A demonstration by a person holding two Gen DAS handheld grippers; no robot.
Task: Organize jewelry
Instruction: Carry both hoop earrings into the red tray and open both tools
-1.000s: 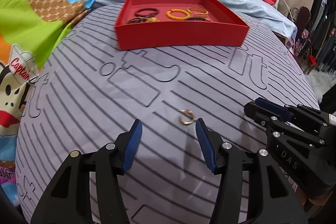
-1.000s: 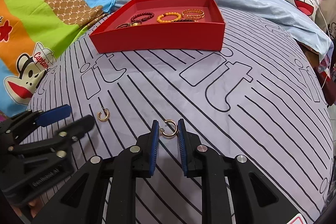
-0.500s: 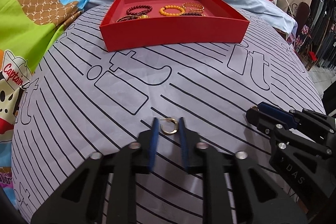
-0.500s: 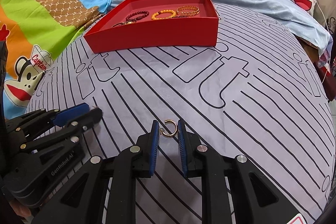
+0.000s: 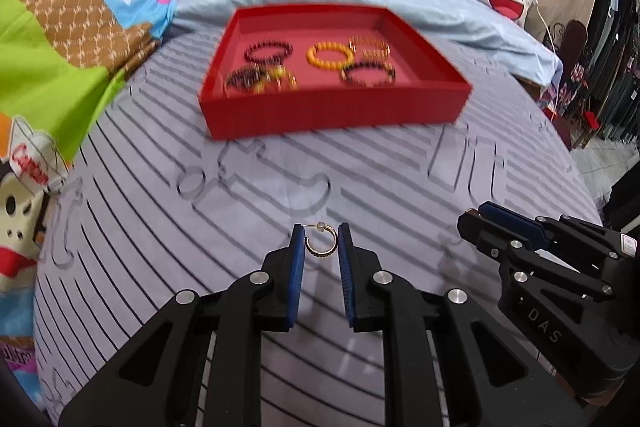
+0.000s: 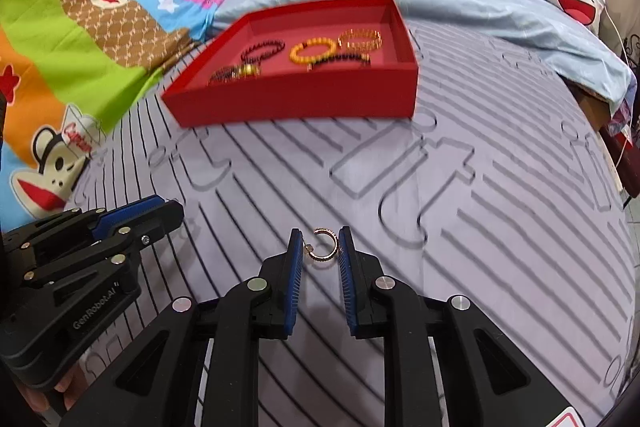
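- A striped grey sheet [image 5: 160,235] covers the bed, with a cartoon quilt [image 6: 60,39] at its left edge.
- A red tray [image 5: 332,109] sits on the sheet, well ahead of both grippers; inside lie several bracelets, among them an orange bracelet [image 5: 330,55] near the middle.
- The left gripper [image 5: 321,247] is narrowed on a gold hoop earring [image 5: 320,245], its blue pads pressing each side, the hoop above the sheet.
- The right gripper [image 6: 320,247] likewise pinches a second hoop [image 6: 323,245] between its pads, clear of the sheet.
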